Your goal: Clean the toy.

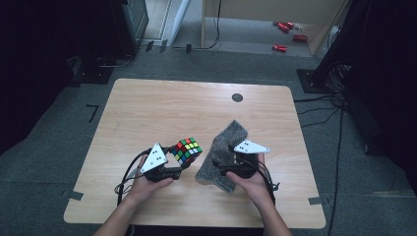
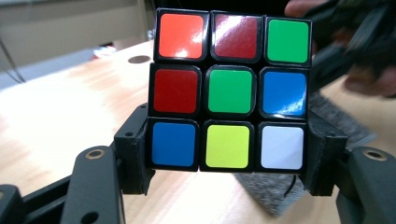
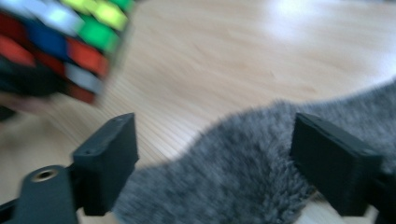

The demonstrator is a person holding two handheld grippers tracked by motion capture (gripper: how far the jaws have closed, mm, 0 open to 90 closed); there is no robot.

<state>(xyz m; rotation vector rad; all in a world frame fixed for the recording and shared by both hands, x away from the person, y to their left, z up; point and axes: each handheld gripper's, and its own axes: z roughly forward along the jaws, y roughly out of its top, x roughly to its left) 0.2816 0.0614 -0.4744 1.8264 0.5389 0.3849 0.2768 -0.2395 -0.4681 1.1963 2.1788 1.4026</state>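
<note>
Rubik's cube (image 2: 229,93): black frame, stickers red, orange, green, blue, yellow, white. Fuzzy cloth (image 1: 223,155): plain grey. Table (image 1: 147,108): pale wood grain, one dark round spot.

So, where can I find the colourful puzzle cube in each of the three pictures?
High view: the puzzle cube sits left of centre, at the left gripper.
Left gripper view: it is at the centre, clamped between the jaws.
Right gripper view: it is blurred in the top left corner.
Shared landmark: the grey cloth beside it.
</note>
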